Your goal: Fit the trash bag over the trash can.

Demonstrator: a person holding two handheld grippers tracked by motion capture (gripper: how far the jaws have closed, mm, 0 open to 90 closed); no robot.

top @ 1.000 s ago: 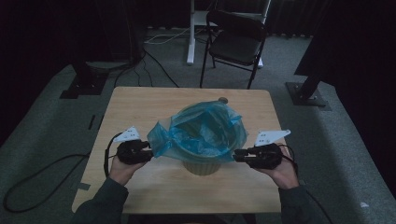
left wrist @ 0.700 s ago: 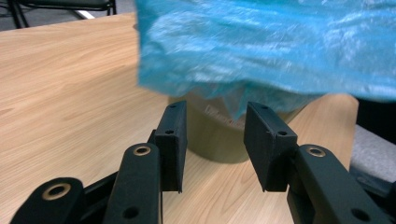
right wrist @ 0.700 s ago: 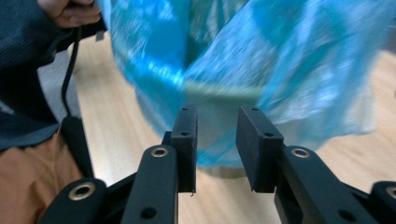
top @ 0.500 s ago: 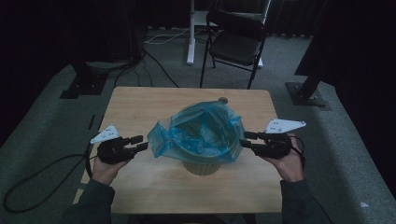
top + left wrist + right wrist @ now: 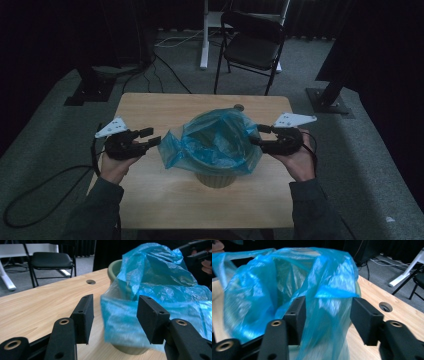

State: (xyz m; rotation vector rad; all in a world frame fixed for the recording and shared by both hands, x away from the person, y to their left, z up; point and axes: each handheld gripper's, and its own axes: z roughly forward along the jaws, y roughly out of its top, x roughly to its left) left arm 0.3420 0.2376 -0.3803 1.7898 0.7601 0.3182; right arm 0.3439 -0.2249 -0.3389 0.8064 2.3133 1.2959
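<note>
A green bin (image 5: 216,179) stands mid-table, lined with a thin blue plastic bag (image 5: 215,142) that puffs up over its rim. My left gripper (image 5: 151,136) hovers just left of the bag's loose edge. In the left gripper view its jaws (image 5: 115,302) have just been opening and stand wide, the bag (image 5: 160,277) just beyond them, unpressed. My right gripper (image 5: 256,135) sits at the bag's right side. Its jaws (image 5: 328,301) have just been opening too, and a fold of bag (image 5: 262,290) hangs loosely between them.
The wooden table (image 5: 165,195) has a round cable hole (image 5: 238,106) behind the bin. A black folding chair (image 5: 252,47) and a white desk leg (image 5: 204,35) stand beyond the far edge, with cables on the grey carpet.
Both grippers held the bag's sides a second ago. They have let go, opened, drawn slightly outward and risen. The bag's edges now hang looser.
</note>
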